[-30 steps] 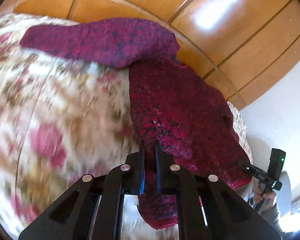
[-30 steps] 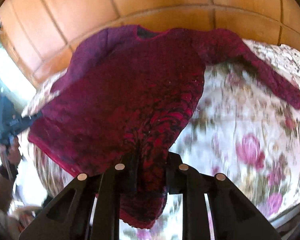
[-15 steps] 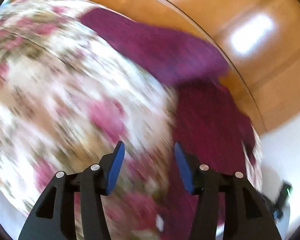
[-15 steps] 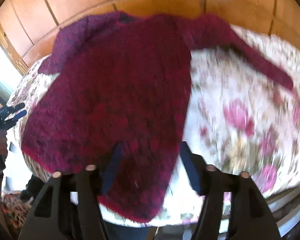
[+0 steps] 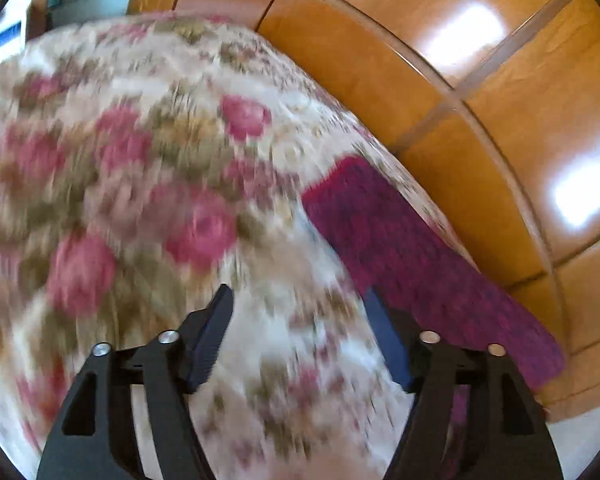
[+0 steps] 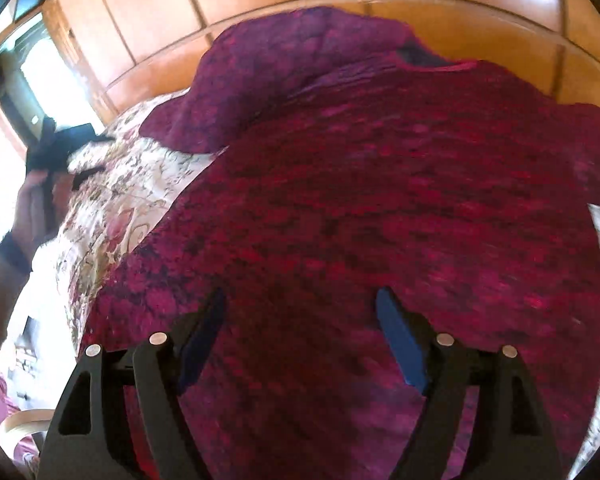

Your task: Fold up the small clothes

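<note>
Black-fingered right gripper [image 6: 300, 312] hung over the dark red knitted sweater [image 6: 380, 208], jaws widening, nothing between them. Left gripper [image 5: 300, 308], also opening and empty, hovered above the floral bedspread [image 5: 140, 168]; farther right lay a sleeve [image 5: 412, 256] beside the wooden headboard [image 5: 500, 100].

No readable text in either view.
You've got no labels, brands, numbers or signs to log: the knit sweater [image 6: 380, 200], floral bedspread [image 5: 140, 160] and wood panelling [image 5: 500, 100] all show bare surfaces, and motion blur would hide any fine print anyway.
</note>
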The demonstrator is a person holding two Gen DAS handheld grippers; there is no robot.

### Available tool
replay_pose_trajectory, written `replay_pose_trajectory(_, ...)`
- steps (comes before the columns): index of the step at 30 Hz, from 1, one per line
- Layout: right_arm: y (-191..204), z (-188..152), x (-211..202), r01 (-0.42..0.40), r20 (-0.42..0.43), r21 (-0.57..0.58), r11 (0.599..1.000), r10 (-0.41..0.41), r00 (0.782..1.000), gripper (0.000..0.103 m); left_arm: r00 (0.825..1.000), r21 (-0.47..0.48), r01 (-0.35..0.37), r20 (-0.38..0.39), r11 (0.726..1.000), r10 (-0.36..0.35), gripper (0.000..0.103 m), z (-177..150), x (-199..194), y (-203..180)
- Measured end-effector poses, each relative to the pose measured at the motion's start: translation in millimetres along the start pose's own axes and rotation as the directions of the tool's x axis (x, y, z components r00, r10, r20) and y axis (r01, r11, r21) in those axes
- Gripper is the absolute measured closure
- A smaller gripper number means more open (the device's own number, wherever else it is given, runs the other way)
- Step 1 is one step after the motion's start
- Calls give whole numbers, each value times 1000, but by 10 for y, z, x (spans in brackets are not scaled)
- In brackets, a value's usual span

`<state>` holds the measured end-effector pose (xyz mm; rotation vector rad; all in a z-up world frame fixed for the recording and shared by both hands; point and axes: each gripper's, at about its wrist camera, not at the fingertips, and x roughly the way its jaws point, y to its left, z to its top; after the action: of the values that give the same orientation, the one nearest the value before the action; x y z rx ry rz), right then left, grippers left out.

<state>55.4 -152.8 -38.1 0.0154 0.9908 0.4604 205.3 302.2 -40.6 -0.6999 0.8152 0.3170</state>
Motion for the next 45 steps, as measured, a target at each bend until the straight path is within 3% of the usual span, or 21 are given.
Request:
replay_pose_trajectory(5,7,-11,199,33,-5,-29,999,-33,999,18,998,64,-70,-3,995,70,34,350,367,29)
replay_pose_trajectory(8,15,-7,293,22,0,-23,1000,-22,1000,11,997,82,-61,-33,995,63,35,419,573,-16)
replay_pose_trajectory(9,21,-14,306,21,2,-25,999,-21,1000,8,996,104,-66,-54,992,72,63,434,674,-49)
replay_pose_trajectory(10,38,-23,320,21,4,-33,999,-21,1000,5,994,126,-73,-67,989,82,81,448,753,-75)
replay_pose_trajectory(12,72,-34,333,34,2,-53,998,-34,999,2,995,148,-87,-32,985,93,92,425,713,-120)
replay_pose_trajectory(15,84,-30,353,42,-2,-61,997,-43,999,2,993,126,-116,22,985,114,93,542,586,-42)
replay_pose_trajectory(19,65,-36,364,35,-3,-56,998,-35,999,2,972,12,-207,115,978,204,94,894,374,250)
replay_pose_trajectory(23,72,-43,367,50,-1,-64,997,-50,999,2,960,-25,-230,158,973,231,94,1101,201,328)
replay_pose_trajectory(26,92,-34,377,65,-2,-68,996,-65,998,2,949,42,-281,158,959,271,82,1115,229,176)
replay_pose_trajectory(27,96,-36,374,67,-1,-68,995,-67,998,2,953,51,-278,140,959,269,71,1091,235,147)
replay_pose_trajectory(30,103,-26,369,64,-1,-62,996,-65,998,2,978,52,-184,114,982,177,49,850,86,112)
replay_pose_trajectory(33,57,-13,287,42,-9,-42,998,-42,999,2,999,126,-17,39,992,12,49,418,-108,5)
replay_pose_trajectory(35,-44,-17,166,33,-6,-13,999,-33,999,2,997,204,72,-25,976,-69,49,101,-216,-92)
replay_pose_trajectory(36,-104,-27,101,48,1,3,999,-48,999,2,987,262,154,-93,953,-134,49,-173,-299,-178)
replay_pose_trajectory(39,-418,-109,-197,136,26,85,987,-138,990,2,948,339,292,-229,894,-223,49,-742,-440,-317)
replay_pose_trajectory(42,-831,-319,-569,239,30,196,951,-249,968,2,870,339,448,-380,827,-315,48,-1381,-594,-418)
replay_pose_trajectory(45,-1176,-630,-881,310,-13,289,906,-320,947,3,814,337,520,-473,785,-336,49,-1833,-680,-485)
